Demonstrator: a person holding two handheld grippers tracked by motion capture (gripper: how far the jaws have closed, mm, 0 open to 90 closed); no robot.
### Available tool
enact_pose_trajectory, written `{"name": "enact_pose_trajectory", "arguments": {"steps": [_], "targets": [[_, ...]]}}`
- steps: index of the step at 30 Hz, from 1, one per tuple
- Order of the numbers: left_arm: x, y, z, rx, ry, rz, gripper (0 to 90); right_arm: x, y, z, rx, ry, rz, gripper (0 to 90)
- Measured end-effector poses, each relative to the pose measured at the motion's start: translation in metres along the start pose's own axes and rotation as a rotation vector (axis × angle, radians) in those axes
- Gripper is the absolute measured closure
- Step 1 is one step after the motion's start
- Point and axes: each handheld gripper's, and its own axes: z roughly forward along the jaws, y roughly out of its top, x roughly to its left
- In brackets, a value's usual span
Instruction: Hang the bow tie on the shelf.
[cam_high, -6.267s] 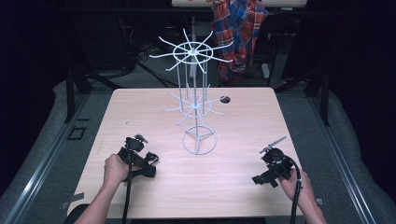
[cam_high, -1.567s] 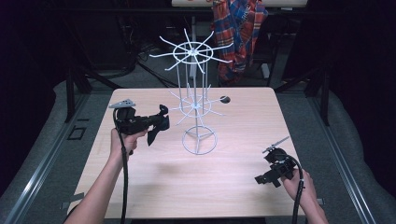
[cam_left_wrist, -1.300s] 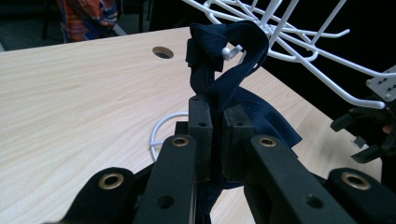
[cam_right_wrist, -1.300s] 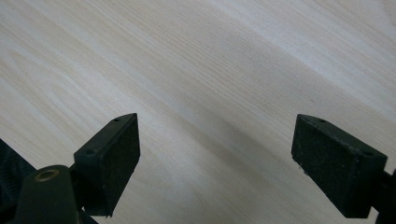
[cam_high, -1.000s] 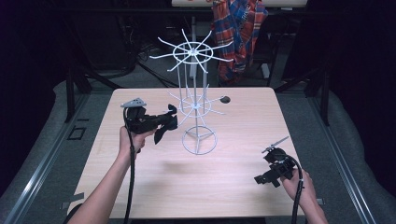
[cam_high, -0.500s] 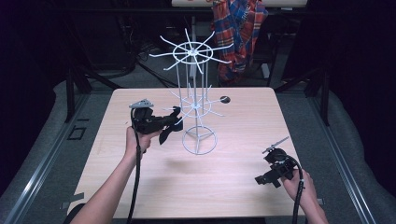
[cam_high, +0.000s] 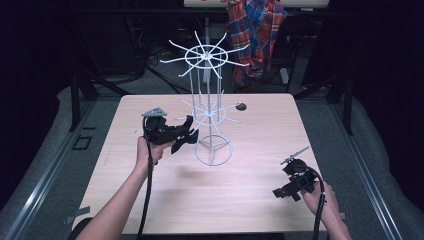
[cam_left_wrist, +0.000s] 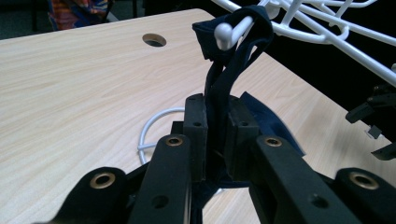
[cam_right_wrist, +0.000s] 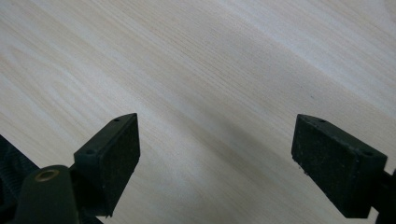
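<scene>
A white wire rack (cam_high: 207, 112) with two tiers of spoke pegs stands on the light wood table (cam_high: 150, 200). My left gripper (cam_high: 192, 135) is held level just left of the lower tier, shut on a dark blue cloth strap (cam_left_wrist: 233, 70). The strap's loop hangs over a ball-tipped peg (cam_left_wrist: 229, 32), and its loose end droops below the jaws (cam_high: 178, 146). The left gripper's (cam_left_wrist: 217, 105) jaws have just been easing open slightly, with the strap still pinched between the pads. My right gripper (cam_high: 287, 186) rests low at the table's near right, open (cam_right_wrist: 215, 128) over bare wood.
The rack's ring base (cam_high: 213, 150) sits mid-table. A round hole (cam_high: 241, 106) is in the tabletop behind the rack. A plaid shirt (cam_high: 257, 30) hangs beyond the far edge. The right gripper (cam_left_wrist: 378, 112) shows far off in the left gripper view.
My left gripper has moved right, toward the rack's lower tier, carrying the strap. The right gripper has stayed in place.
</scene>
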Motion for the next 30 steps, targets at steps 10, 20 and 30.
{"name": "enact_pose_trajectory", "arguments": {"steps": [10, 20, 30], "targets": [[0.0012, -0.0017, 0.0029, 0.016, -0.002, 0.001, 77.3, 0.0001, -0.0002, -0.0004, 0.004, -0.006, -0.011, 15.2], [0.0009, -0.0019, 0.0050, 0.029, -0.010, -0.011, 72.8, 0.0000, -0.0004, -0.0002, 0.005, -0.006, -0.010, 15.2], [0.0029, -0.0017, 0.0023, 0.019, -0.004, -0.010, 69.2, 0.0000, -0.0012, -0.0002, 0.006, -0.010, -0.008, 15.2]]}}
